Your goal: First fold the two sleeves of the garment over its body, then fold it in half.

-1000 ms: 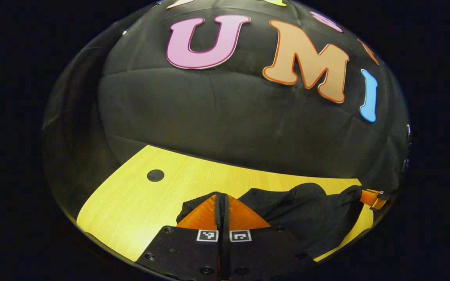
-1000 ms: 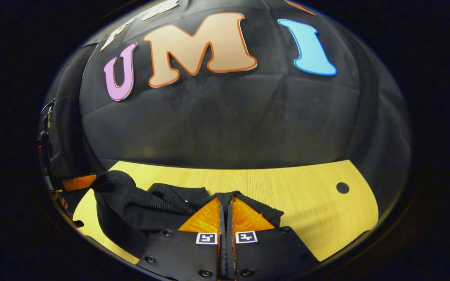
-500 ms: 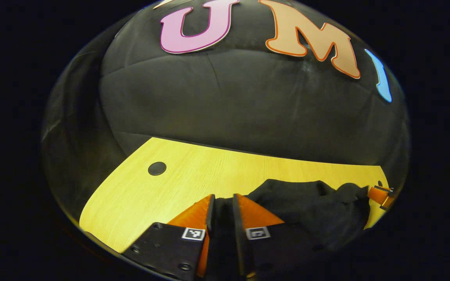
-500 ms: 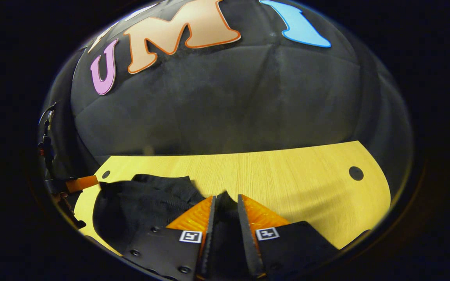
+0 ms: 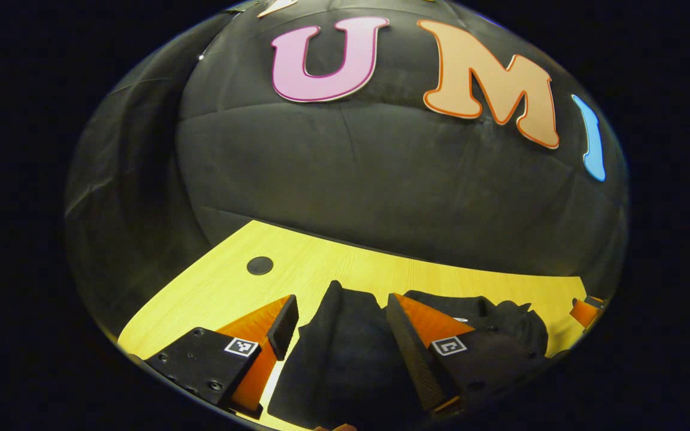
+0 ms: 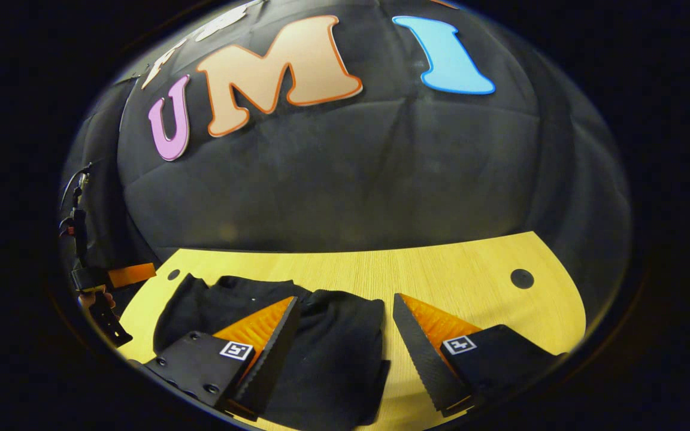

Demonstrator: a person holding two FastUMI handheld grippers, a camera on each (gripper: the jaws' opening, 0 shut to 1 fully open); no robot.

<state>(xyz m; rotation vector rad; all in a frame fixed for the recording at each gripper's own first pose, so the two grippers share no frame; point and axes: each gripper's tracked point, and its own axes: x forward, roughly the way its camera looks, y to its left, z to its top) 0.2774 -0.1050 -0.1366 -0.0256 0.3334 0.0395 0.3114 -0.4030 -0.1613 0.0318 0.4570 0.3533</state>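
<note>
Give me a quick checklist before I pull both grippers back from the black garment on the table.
1. Left gripper fingers apart, off the black knit garment: ok.
2. Right gripper fingers apart, cloth released: ok.
3. Garment lying on the yellow wooden table, not hanging off: ok at the far edge; near edge cannot tell.
4. Sleeves folded over the body: cannot tell.
5. Fold in half neat, edges matched: cannot tell.

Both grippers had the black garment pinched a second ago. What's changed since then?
Both let go: the left gripper and right gripper now stand wide open, and the black garment has dropped from its lifted bunch to lie flat, folded, on the wooden table. The table stayed as it was.
</note>
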